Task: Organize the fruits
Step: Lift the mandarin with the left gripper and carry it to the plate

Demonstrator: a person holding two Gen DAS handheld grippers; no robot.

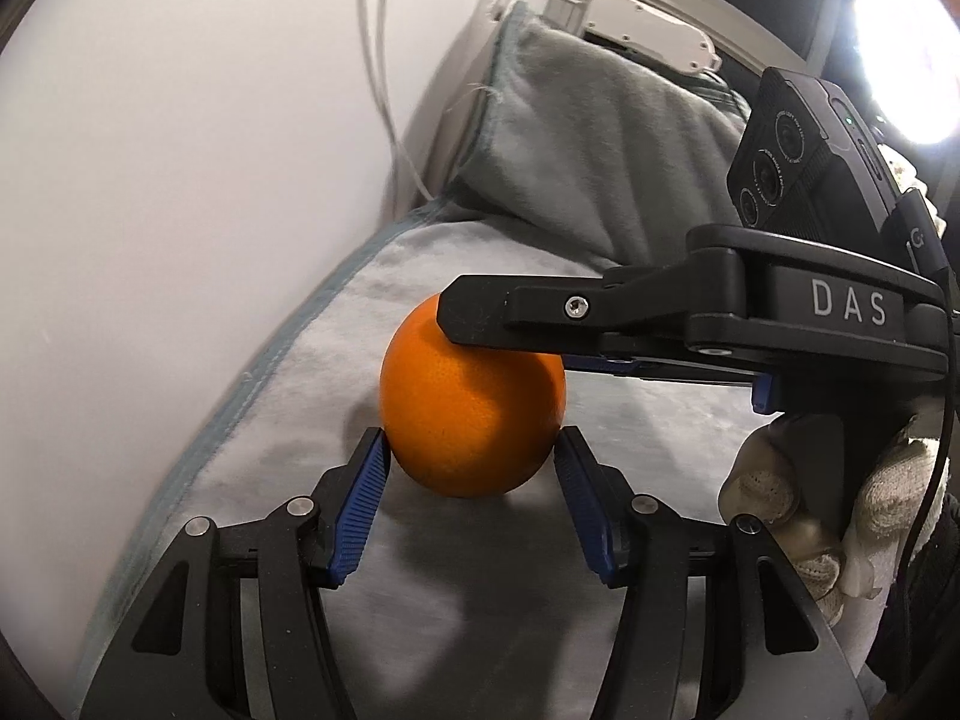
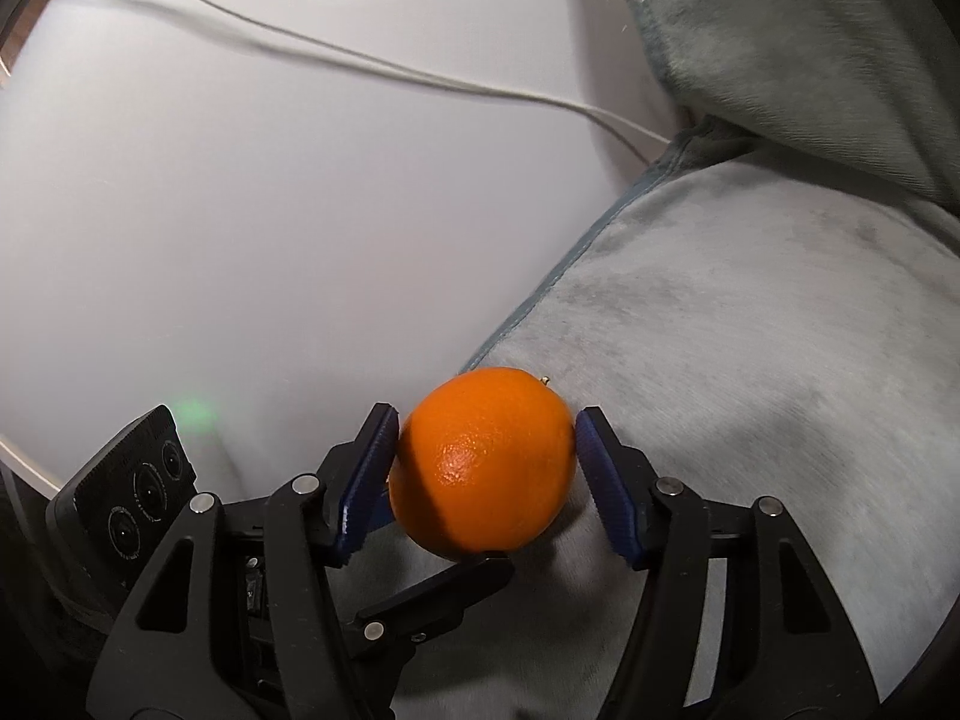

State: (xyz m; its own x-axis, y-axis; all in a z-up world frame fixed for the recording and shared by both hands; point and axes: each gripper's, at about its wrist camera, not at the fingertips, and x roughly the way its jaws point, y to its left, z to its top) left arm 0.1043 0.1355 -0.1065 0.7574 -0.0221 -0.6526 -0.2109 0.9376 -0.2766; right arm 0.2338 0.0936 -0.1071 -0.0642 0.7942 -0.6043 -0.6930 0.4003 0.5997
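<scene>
One orange (image 1: 468, 402) is over a grey blanket (image 1: 480, 576) on a bed, close to a white wall. My left gripper (image 1: 471, 438) is shut on it, with both blue pads against its lower sides. From the right, a black finger (image 1: 510, 312) of my right gripper lies across the orange's top. In the right wrist view the same orange (image 2: 486, 462) sits between my right gripper's (image 2: 486, 414) pads. The left pad presses on it and the right pad meets it at its tip. A finger (image 2: 444, 594) of the left gripper shows under the orange. Whether the orange rests on the blanket I cannot tell.
A grey pillow (image 1: 600, 138) leans at the head of the bed. The white wall (image 1: 180, 180) runs along the left, with a white cable (image 1: 384, 108) hanging down it. A gloved hand (image 1: 780, 498) holds the right gripper. A bright lamp (image 1: 906, 48) glares at the top right.
</scene>
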